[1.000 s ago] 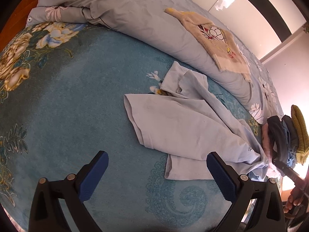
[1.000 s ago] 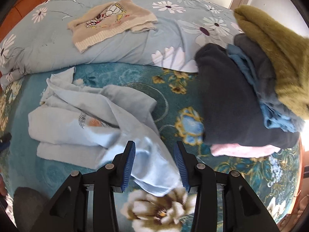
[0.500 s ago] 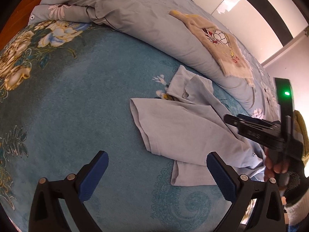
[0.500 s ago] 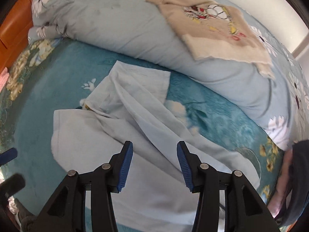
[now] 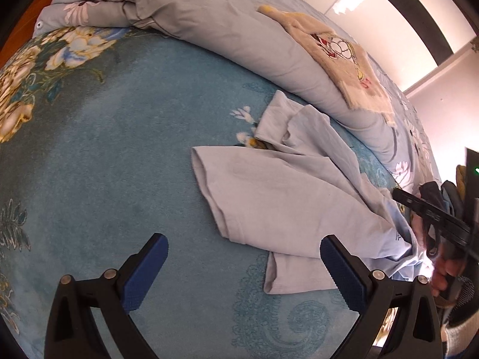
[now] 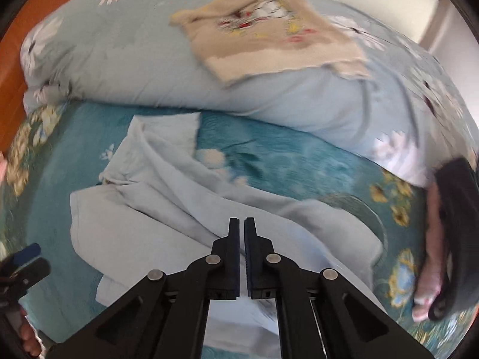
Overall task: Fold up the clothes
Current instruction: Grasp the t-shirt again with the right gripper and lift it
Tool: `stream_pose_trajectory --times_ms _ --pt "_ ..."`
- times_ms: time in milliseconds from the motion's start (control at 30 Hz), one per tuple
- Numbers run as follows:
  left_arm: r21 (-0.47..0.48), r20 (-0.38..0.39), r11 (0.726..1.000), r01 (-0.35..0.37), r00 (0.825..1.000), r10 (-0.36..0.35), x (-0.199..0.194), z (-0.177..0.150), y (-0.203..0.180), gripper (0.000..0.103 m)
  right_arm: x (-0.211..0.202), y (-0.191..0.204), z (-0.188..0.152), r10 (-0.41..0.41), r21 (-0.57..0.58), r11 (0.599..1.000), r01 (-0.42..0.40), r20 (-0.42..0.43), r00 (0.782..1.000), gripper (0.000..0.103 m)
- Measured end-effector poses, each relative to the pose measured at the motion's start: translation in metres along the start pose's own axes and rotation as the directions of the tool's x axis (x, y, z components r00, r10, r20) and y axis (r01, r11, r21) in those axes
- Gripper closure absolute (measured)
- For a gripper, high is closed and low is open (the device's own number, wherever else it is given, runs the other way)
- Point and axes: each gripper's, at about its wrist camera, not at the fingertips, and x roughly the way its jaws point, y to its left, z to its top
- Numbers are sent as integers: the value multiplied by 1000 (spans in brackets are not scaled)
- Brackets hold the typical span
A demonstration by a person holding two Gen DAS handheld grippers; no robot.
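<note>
A bed is covered by a teal bedspread (image 5: 98,155) printed with flowers, and a pale grey-blue floral duvet (image 5: 239,39) is bunched along its far side, below a bright wall. In the right wrist view, which is blurred by motion, the blue-padded fingers (image 6: 234,257) of the right gripper (image 6: 242,224) are seen drawn together with only a thin slit between them; whether cloth is pinched there cannot be told. They are held directly over the light blue shirt (image 5: 278,197), which lies crumpled on the bedspread just in front of the duvet, one sleeve spread toward the duvet and the hem turned under. The left gripper (image 5: 242,266) is held low over the bedspread with its fingers (image 5: 143,272) spread wide apart and nothing between them; its right finger is seen against the near edge of the shirt. A beige knit garment (image 6: 269,30) with a cartoon print is laid flat on top of the duvet. Further right, a stack of dark and pink clothes (image 6: 449,239) is seen at the edge of the bed.
</note>
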Motion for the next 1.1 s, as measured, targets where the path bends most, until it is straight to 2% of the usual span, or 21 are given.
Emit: stream_pose_trajectory --times_ms 133,300,367,433,500,633,800,867,900,1000,1100 --pt "19 5 1000 9 1000 -9 7 7 -16 0 -11 -19 -4 -18 -29 999 18 1 1000 100" --pt "81 9 997 20 1000 -21 21 25 -40 0 1 -1 7 1 -92 996 -2 -8 1000 99" --pt "119 2 993 26 1000 -26 29 35 -49 0 10 8 9 -4 -136 991 0 -26 1000 90" --pt "139 -4 990 27 1000 -26 33 37 -53 0 20 17 10 -7 -182 983 0 -42 999 59" --pt "154 -11 988 26 1000 -25 37 38 -56 0 30 24 9 -22 -227 974 10 -52 998 54" --pt "184 -23 983 26 999 -22 45 40 -61 0 57 32 7 -82 -288 956 53 -91 993 54" --pt "211 -39 977 29 999 -21 54 41 -65 0 66 27 4 -92 -270 961 61 -102 991 56" --pt "211 -44 977 33 999 -24 57 43 -66 0 66 20 3 -94 -243 968 65 -108 990 76" --pt "210 -45 977 36 999 -28 58 44 -66 0 67 16 3 -97 -225 972 69 -117 988 93" --pt "212 -49 976 56 998 -47 59 46 -71 0 55 1 0 -56 -150 988 41 -100 993 99" --pt "211 -63 974 80 996 -68 65 50 -77 0 21 -23 -7 -46 -41 998 46 -4 999 99"
